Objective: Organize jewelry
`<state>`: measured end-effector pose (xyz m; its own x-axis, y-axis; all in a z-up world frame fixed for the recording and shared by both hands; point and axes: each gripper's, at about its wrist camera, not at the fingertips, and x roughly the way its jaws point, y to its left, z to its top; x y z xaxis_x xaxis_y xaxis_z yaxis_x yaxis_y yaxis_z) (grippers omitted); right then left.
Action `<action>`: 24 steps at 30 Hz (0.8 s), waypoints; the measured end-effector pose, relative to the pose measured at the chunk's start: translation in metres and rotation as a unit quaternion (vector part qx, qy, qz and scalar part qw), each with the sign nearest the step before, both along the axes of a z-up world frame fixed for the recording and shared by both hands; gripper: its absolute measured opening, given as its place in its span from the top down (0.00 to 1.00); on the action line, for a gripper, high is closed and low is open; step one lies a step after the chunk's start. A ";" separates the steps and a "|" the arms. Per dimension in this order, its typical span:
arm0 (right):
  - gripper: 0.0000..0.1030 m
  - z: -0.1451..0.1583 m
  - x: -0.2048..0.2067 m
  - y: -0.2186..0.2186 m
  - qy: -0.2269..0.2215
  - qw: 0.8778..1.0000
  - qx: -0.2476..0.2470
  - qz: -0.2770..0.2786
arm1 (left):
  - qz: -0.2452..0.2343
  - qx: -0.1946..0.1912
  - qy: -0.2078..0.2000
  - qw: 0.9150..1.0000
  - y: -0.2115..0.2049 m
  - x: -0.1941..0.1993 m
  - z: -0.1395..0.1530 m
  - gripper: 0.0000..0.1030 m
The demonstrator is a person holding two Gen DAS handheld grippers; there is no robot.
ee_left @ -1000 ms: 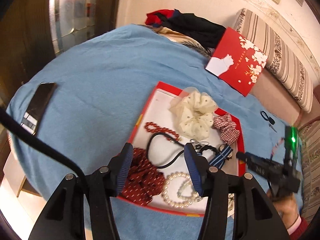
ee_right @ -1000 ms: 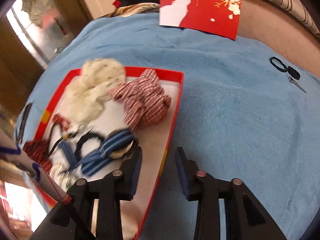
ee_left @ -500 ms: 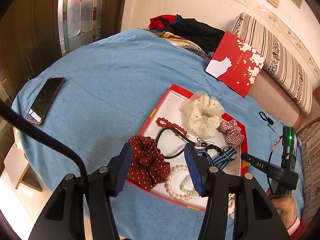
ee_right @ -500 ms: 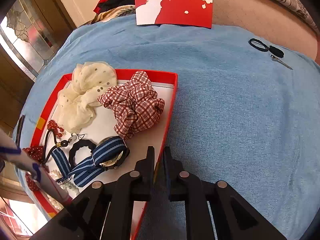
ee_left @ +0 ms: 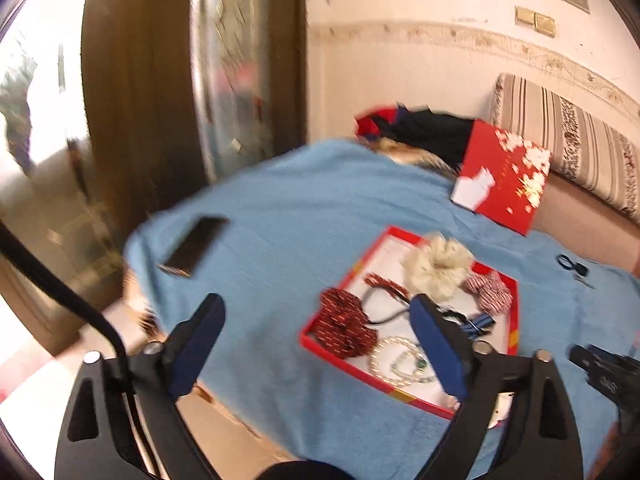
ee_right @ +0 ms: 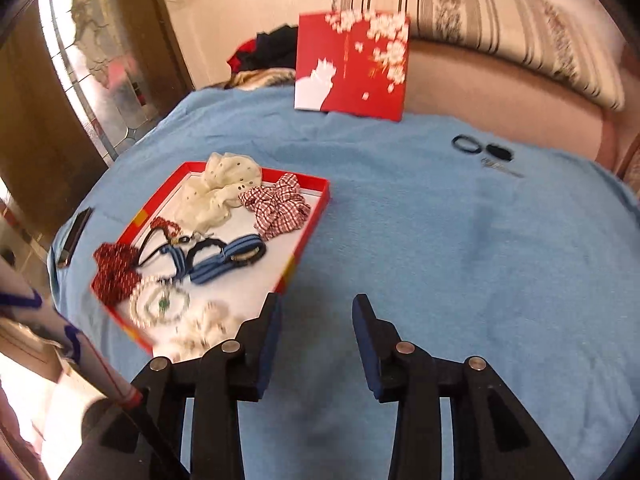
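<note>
**A:** Red tray (ee_left: 513, 312) of jewelry lies ahead and right of the left gripper (ee_left: 316, 320) in its own view; jaws are opening wide, nothing between them. Pearl bracelets (ee_left: 400, 360) sit nearest.

**B:** From the right gripper (ee_right: 316, 312), the tray (ee_right: 308, 236) is ahead-left; its jaws are opening too, empty, over the blue blanket (ee_right: 440, 240).

**A:** Looks finished, or between steps.

**B:** Perhaps the red lid (ee_right: 352, 64) beyond goes on next. It's a bed beside a wooden door (ee_left: 136, 120).
</note>
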<state>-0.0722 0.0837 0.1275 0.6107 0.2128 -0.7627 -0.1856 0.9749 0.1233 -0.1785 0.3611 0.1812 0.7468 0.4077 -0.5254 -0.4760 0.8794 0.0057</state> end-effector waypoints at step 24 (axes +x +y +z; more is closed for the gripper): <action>0.45 0.014 -0.086 0.000 -0.066 0.997 -0.016 0.021 | -0.069 0.022 0.047 0.996 -0.092 -0.027 -0.005 0.01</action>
<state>-0.1578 0.0838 0.1418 0.6978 0.2181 -0.6823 -0.2396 0.9687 0.0647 -0.2059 0.2692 0.1764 0.7453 0.3291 -0.5799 -0.3463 0.9343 0.0852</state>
